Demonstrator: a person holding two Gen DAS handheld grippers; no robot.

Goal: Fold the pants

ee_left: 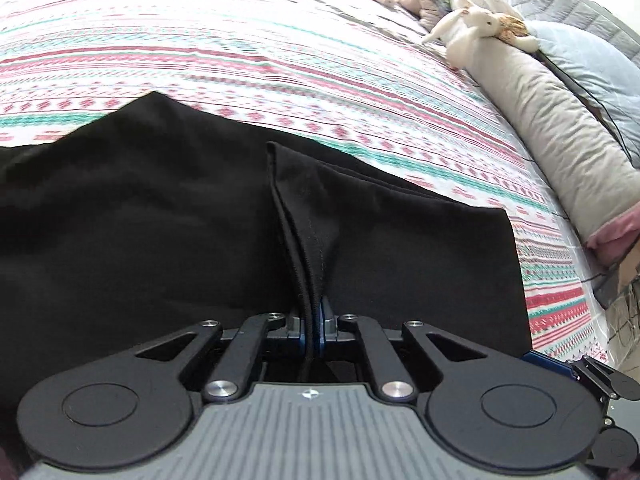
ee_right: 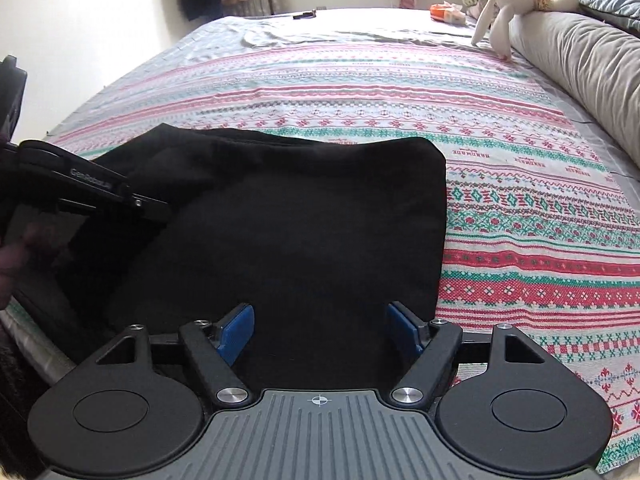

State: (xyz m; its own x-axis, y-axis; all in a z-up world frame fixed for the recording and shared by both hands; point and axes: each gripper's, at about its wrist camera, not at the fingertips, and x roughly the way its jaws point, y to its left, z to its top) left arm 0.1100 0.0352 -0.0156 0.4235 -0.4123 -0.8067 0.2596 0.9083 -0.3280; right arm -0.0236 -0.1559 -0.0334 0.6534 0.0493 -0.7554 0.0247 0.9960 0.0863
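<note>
Left claw (ee_left: 313, 322) pinches a raised fold of the black pants (ee_left: 160, 208) between its blue pads. Right claw (ee_right: 320, 334) stands wide open just over the pants (ee_right: 304, 216), gripping nothing. They lie on a striped patterned bedspread (ee_right: 500, 184), apparently folded over, beside a long grey pillow (ee_right: 592, 64).

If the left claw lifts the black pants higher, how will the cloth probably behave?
The black pants are probably floppy: a pinched ridge rises to the left claw while the rest lies flat on the striped blanket. The cloth will likely drape and drag. It seems unlikely to slip, since the claw is shut on several layers.
</note>
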